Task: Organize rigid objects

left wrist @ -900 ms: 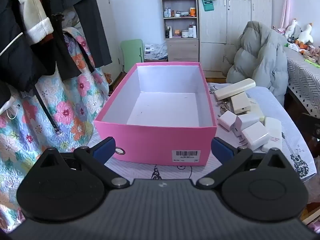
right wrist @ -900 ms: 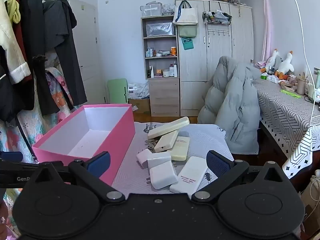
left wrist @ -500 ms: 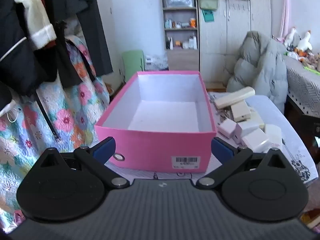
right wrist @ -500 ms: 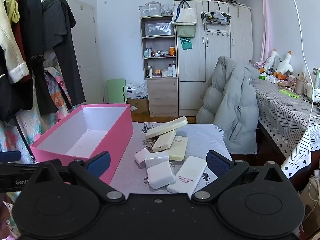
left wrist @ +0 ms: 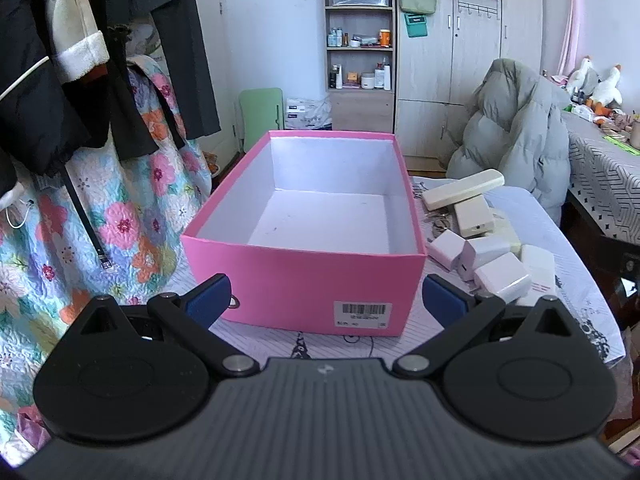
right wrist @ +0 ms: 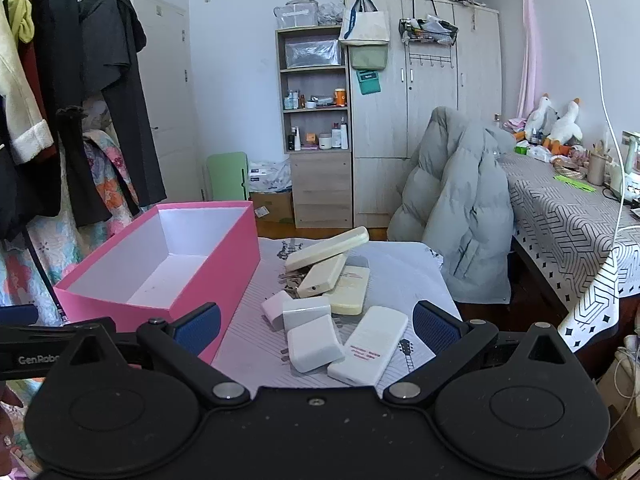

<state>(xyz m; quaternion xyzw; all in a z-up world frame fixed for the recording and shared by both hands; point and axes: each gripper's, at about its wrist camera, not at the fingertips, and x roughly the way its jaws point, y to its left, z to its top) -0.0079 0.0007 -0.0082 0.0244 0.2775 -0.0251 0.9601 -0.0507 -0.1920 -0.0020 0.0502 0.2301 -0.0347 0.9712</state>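
An empty pink box (left wrist: 304, 272) with a white inside stands on a small cloth-covered table (right wrist: 256, 344); it shows in the right wrist view too (right wrist: 224, 264). To its right lies a pile of white and cream chargers and power banks (right wrist: 320, 312), also in the left wrist view (left wrist: 488, 256). A long cream case (right wrist: 326, 248) leans on top at the back. My left gripper (left wrist: 326, 298) is open and empty, in front of the box's near wall. My right gripper (right wrist: 316, 326) is open and empty, just before the pile's nearest white charger (right wrist: 314, 344) and flat power bank (right wrist: 370, 344).
Clothes hang on a rack at the left (left wrist: 80, 80). A grey puffer jacket (right wrist: 460, 216) drapes over a chair behind the table. A patterned table (right wrist: 568, 224) with clutter stands at the right. Shelves and a wardrobe (right wrist: 400, 120) line the back wall.
Both grippers have drawn back and up a little from the table; the box and the pile sit lower in view. Nothing was taken hold of.
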